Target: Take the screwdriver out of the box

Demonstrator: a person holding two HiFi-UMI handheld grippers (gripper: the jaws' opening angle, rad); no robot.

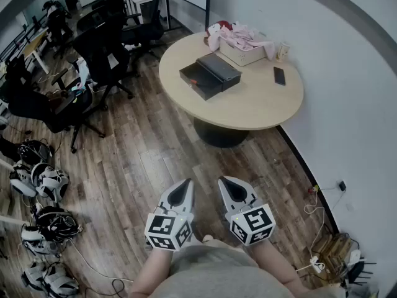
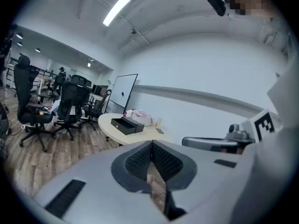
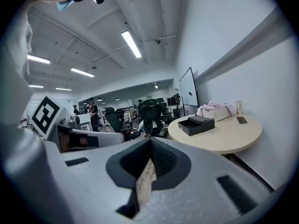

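Office chairs (image 1: 102, 54) are seen well to the left of the box, away from the round worktop (image 1: 254, 101), so the approach across the wooden floor is left open. The left gripper (image 1: 185, 185) is held well short of the box, low and close to the body. It is clenched on nothing, the pads being pressed together, presumably because nothing is within reach yet. The box (image 1: 209, 74), black and flat, lies on the worktop with an open part at its left end. The screwdriver cannot be made out in any view and is judged to be inside it. The right gripper (image 1: 224, 184) is carried beside the left one, equally far from the box, likewise closed and empty. Both are pointed roughly toward the box, which suggests a walk-up is still to be made. A basket (image 1: 245, 48) with pink cloth stands just behind the box, and a phone (image 1: 280, 76) lies to its right, clear of the reach.
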